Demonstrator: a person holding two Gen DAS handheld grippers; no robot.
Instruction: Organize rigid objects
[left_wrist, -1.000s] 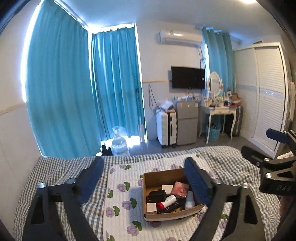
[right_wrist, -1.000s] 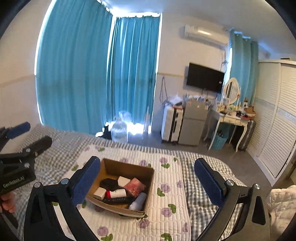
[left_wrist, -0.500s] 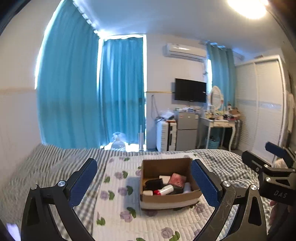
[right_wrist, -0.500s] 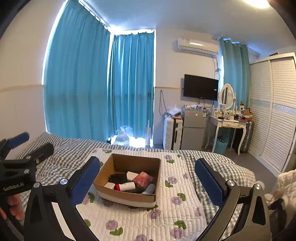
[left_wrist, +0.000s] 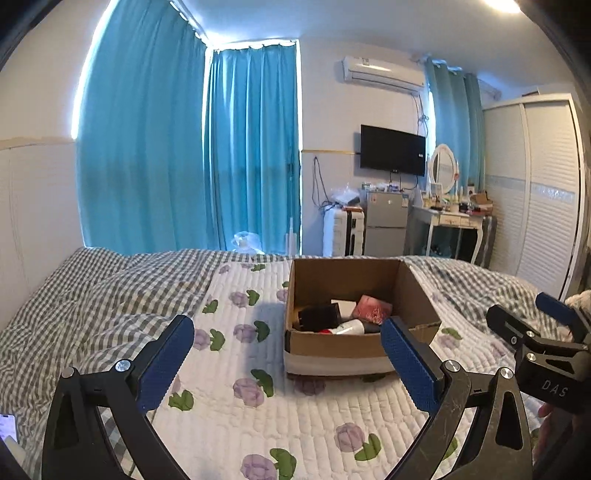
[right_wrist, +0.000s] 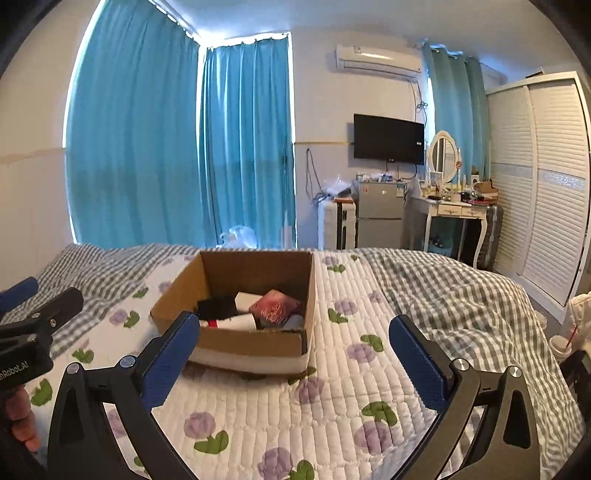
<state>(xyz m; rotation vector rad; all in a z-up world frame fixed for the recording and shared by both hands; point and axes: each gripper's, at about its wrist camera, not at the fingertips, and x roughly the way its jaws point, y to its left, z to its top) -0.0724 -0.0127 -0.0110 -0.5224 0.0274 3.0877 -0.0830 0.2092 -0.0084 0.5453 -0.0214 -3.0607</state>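
A brown cardboard box (left_wrist: 417, 295) stands on the white flowered quilt (left_wrist: 258, 406); it also shows in the right wrist view (right_wrist: 177, 291). Inside lie a pink-red packet (left_wrist: 373, 308), a black item (left_wrist: 319, 317), a white box (left_wrist: 343, 306) and a white tube with a red band (left_wrist: 347, 328). My left gripper (left_wrist: 286, 363) is open and empty, low over the quilt just short of the box. My right gripper (right_wrist: 295, 360) is open and empty, in front of the box's right corner.
The grey checked bedspread (left_wrist: 92, 295) covers the bed around the quilt. Beyond the bed stand a fridge (right_wrist: 378, 218), a suitcase (right_wrist: 338, 225), a dressing table (right_wrist: 454, 214) and a white wardrobe (right_wrist: 546, 177). A phone (left_wrist: 7, 428) lies at the near left.
Both grippers have dropped lower and moved closer to the box, so the view now looks across the bed rather than down on it. Both stay open.
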